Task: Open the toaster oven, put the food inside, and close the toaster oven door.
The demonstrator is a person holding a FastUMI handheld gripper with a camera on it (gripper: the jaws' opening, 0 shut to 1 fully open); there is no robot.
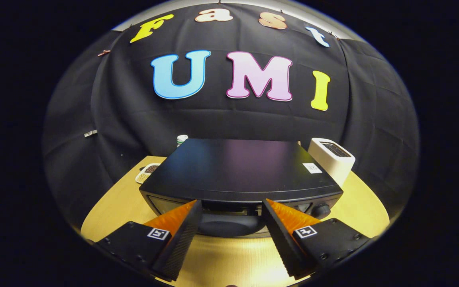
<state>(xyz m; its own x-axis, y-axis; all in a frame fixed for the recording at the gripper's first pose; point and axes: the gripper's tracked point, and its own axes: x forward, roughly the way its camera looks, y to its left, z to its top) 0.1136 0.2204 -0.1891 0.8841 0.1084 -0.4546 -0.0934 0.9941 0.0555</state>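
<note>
Black oven [237, 171] sits on the wooden table [365, 211], just ahead of the gripper [231, 209], whose fingers stand apart and empty, flanking what may be the door handle [229, 225], likely lined up to pull it open; food not identifiable

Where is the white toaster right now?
In the gripper view, the white toaster stands on the wooden table behind the black toaster oven's right rear corner, beyond the open gripper.
</note>
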